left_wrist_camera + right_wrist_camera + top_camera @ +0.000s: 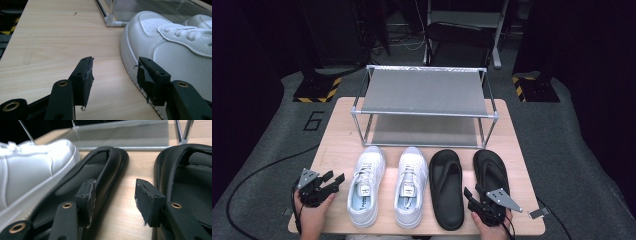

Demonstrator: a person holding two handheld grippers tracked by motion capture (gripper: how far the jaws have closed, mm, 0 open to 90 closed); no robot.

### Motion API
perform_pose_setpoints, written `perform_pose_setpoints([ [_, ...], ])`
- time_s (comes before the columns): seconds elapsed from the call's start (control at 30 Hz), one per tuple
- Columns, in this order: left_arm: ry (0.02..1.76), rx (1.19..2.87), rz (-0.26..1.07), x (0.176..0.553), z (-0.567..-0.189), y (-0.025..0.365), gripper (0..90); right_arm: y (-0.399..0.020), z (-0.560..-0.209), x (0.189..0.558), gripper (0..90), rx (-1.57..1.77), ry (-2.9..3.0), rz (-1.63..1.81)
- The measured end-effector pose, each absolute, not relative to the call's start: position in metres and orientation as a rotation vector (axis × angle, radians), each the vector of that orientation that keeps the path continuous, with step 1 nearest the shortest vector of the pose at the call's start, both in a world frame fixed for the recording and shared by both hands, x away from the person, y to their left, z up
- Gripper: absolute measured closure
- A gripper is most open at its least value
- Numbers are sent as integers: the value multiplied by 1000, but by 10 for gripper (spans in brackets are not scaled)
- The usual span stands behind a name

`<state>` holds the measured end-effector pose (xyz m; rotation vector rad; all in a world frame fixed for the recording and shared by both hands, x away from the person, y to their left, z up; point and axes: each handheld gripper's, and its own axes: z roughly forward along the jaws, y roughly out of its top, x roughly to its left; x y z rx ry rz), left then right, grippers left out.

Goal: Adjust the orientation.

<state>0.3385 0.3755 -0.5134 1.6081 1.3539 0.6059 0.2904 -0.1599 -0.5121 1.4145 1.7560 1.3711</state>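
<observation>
The left gripper [332, 181] is held low at the near left of the wooden table [337, 140], its jaws spread wide with nothing between them, just beside the outer edge of the left white sneaker [366, 185]. The right gripper [473, 196] is held with jaws parted and empty over the strip of table between the two black sandals (the left sandal [446, 187] and the right sandal [491, 170]). A metal shoe rack [424, 92] is seen behind the shoes.
</observation>
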Motion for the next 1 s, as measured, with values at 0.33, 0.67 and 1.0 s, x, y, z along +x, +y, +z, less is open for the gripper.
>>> perform_pose_setpoints([
  [0.33,1357,1609,624,332,-513,378,464,-146,-512,290,494,1353,1835,1283],
  [0.67,1349,1629,647,333,-514,373,463,-148,-512,291,550,1415,1847,1312],
  [1.0,1364,1614,639,330,-513,377,462,-149,-511,289,559,1461,1862,1319],
])
